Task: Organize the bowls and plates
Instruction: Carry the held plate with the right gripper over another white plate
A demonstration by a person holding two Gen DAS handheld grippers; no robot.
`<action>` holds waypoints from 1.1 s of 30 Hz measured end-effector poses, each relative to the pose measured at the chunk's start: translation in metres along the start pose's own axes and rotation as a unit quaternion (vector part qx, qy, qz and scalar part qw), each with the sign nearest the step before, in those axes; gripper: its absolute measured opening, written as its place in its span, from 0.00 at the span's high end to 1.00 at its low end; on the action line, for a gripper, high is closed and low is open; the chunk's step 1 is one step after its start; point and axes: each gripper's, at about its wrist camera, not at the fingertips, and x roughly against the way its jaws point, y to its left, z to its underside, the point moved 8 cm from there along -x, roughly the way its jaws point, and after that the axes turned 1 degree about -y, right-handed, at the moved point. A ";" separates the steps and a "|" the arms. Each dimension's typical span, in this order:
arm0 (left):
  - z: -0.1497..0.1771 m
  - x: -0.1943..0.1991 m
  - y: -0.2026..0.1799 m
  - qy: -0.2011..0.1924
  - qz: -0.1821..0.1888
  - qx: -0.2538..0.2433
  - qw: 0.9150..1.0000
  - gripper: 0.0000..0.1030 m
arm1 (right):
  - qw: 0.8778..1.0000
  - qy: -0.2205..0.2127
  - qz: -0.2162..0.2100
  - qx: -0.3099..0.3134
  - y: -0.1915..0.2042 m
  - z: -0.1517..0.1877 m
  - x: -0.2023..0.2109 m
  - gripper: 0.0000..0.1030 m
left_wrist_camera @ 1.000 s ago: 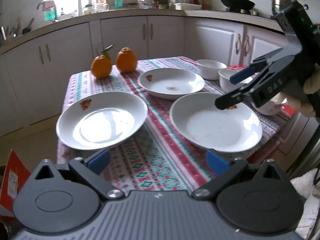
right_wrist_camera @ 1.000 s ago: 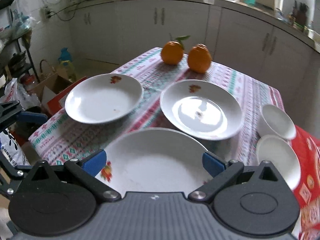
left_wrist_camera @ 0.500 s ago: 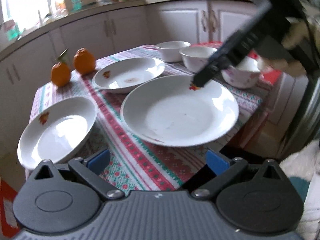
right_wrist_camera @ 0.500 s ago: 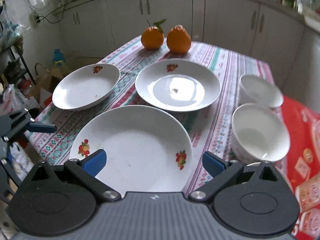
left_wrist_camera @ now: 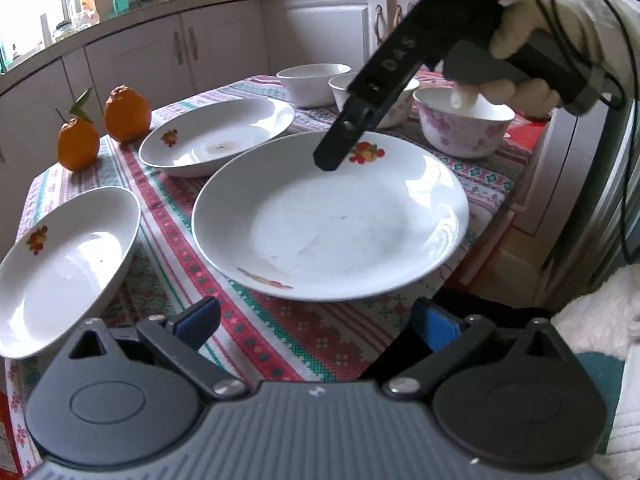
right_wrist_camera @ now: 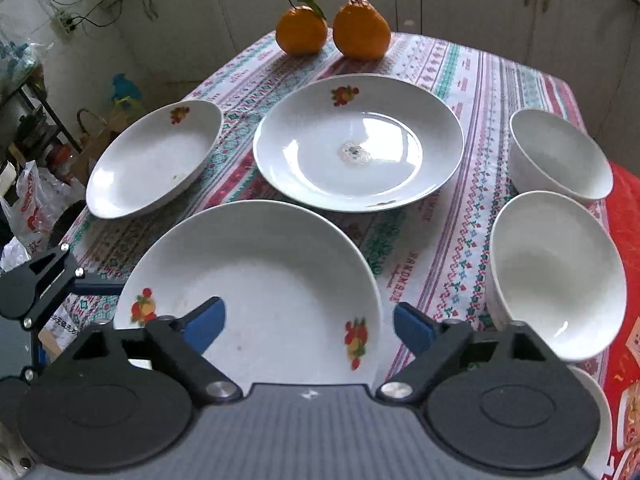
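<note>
While the table (right_wrist_camera: 472,92) carries everything on its patterned cloth, the largest plate (right_wrist_camera: 256,280) lies at its near edge. The right tongs (right_wrist_camera: 310,322) hang over that plate's near rim; their jaws have just been closing, yet stand apart, touching nothing. Two smaller plates (right_wrist_camera: 356,144) (right_wrist_camera: 152,160) lie farther off, three bowls (left_wrist_camera: 464,126) to the right, two oranges (right_wrist_camera: 362,30) at the far end. The left tongs (left_wrist_camera: 316,322) are spread wide and empty.
</note>
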 end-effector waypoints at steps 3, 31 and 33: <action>-0.002 -0.002 0.000 0.000 0.000 -0.005 1.000 0.03 | 1.000 0.010 -0.004 -0.005 -0.008 -0.004 -0.006 0.19; -0.011 -0.007 -0.001 -0.002 0.012 -0.016 1.000 0.05 | 0.993 0.064 -0.089 -0.041 -0.014 -0.006 -0.021 0.33; -0.011 -0.008 -0.001 -0.001 0.017 -0.016 1.000 0.05 | 0.993 0.064 -0.090 -0.042 -0.014 -0.006 -0.020 0.33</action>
